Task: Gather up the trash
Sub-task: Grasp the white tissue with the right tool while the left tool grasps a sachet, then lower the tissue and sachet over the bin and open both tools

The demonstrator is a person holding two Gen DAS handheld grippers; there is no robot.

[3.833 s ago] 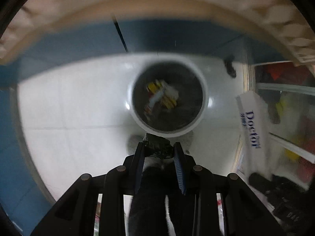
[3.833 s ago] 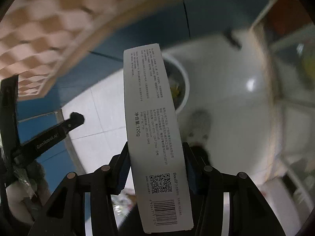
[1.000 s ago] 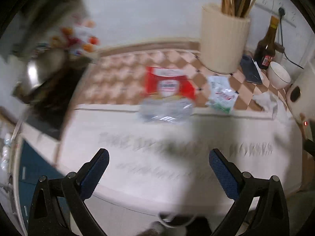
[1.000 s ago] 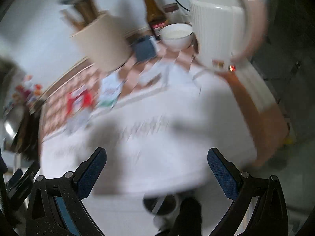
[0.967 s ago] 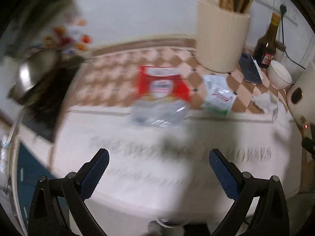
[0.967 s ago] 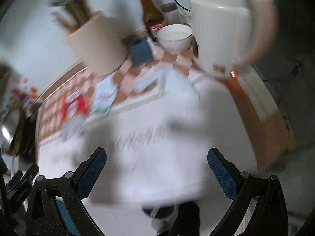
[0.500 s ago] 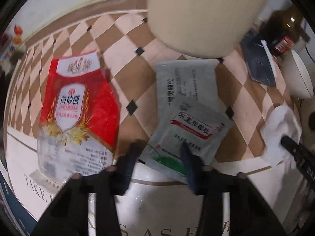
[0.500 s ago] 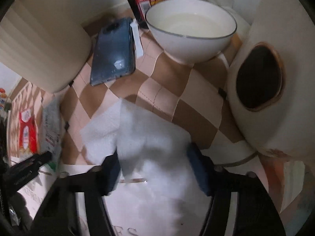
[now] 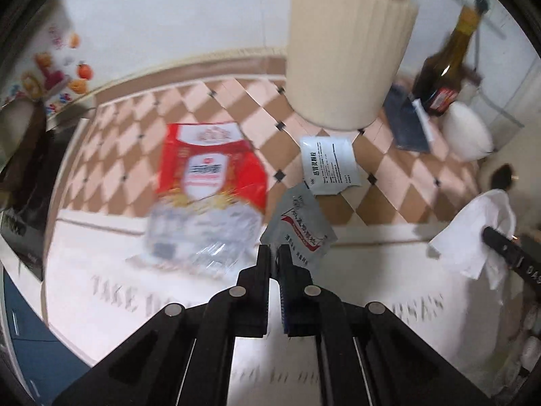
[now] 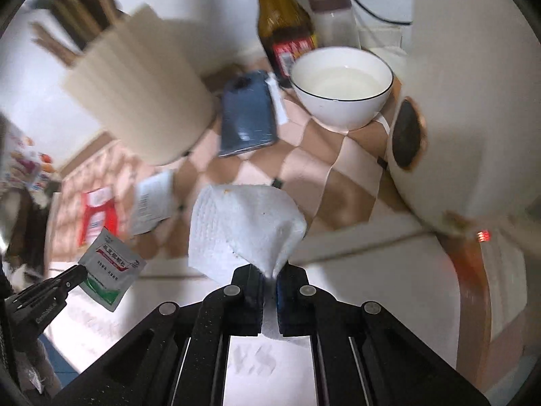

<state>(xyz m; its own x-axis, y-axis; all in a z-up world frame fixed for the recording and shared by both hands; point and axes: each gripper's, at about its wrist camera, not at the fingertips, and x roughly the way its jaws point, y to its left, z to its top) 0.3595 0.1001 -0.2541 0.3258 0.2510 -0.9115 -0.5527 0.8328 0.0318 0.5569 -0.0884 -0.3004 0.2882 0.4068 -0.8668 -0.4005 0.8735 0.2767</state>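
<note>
My left gripper is shut on a small grey sachet with red and green print and holds it above the table edge. A second grey sachet and a red-and-clear sugar bag lie on the checked tablecloth. My right gripper is shut on a crumpled white paper towel, lifted off the cloth. The towel also shows in the left wrist view, and the held sachet in the right wrist view.
A ribbed cream utensil holder stands at the back. A dark sauce bottle, a white bowl, a blue phone and a large white kettle stand to the right.
Both grippers closed from wide open, the left on the sachet, the right on the paper towel. Both have since pulled back and lifted their pieces off the cloth.
</note>
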